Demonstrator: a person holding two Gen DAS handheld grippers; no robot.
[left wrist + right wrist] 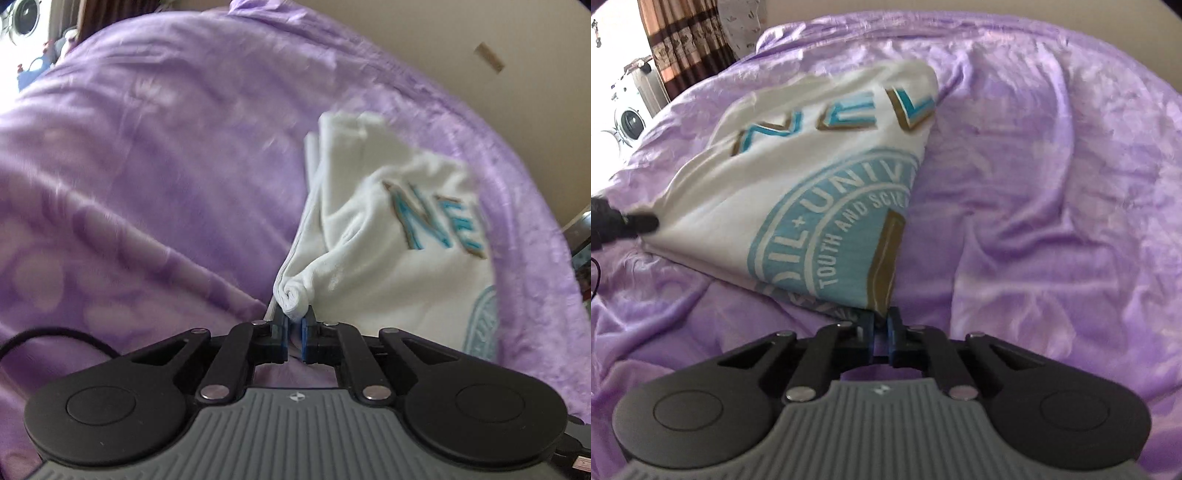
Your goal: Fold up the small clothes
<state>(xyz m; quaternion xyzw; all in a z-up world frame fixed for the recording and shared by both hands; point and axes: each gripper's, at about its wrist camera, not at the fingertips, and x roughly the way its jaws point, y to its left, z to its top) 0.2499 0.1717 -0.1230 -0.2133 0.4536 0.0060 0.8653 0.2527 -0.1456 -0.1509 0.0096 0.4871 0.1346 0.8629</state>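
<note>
White T-shirt (798,177) held at two points above a purple bedspread (1052,184).

Left gripper (294,325): jaws closed on a rolled, bunched edge of the shirt, the cloth rising from them toward 1 o'clock, with teal "NE" lettering (432,218) visible though blurred. Right gripper (882,321): jaws closed on a lower corner of the shirt, which spreads from them toward 10 o'clock, showing a teal circular seal (831,229) below the gold-edged lettering. In the right wrist view the left gripper's tip appears at 9 o'clock, touching the shirt's far corner. A patterned curtain (683,40) hangs at 11 o'clock, beyond the bed.
</note>
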